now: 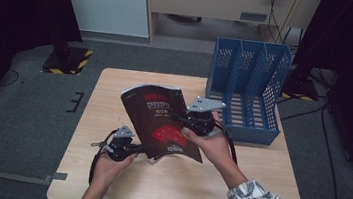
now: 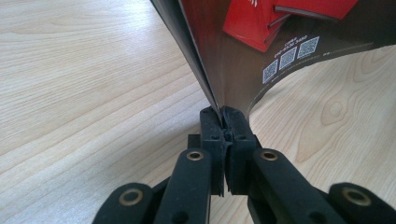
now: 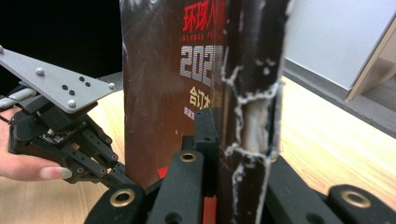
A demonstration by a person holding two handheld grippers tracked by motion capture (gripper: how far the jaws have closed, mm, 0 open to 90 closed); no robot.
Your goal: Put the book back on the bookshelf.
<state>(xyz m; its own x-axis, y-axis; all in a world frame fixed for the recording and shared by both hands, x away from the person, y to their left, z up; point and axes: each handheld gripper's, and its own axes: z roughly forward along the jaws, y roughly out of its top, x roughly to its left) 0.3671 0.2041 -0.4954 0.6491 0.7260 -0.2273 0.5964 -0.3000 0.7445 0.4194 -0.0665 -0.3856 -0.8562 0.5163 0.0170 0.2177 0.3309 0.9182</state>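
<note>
Both claws clamp a dark magazine (image 1: 159, 120) lifted above the surface (image 1: 104, 182), left of the blue file rack (image 1: 248, 90). The left claw (image 2: 223, 122) pinches its lower corner. The right claw (image 3: 236, 140) grips what seems to be its worn spine.

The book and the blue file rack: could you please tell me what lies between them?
In the high view, the right tool, clamped on the book, and the hand holding it sit between the book and the blue file rack.
</note>
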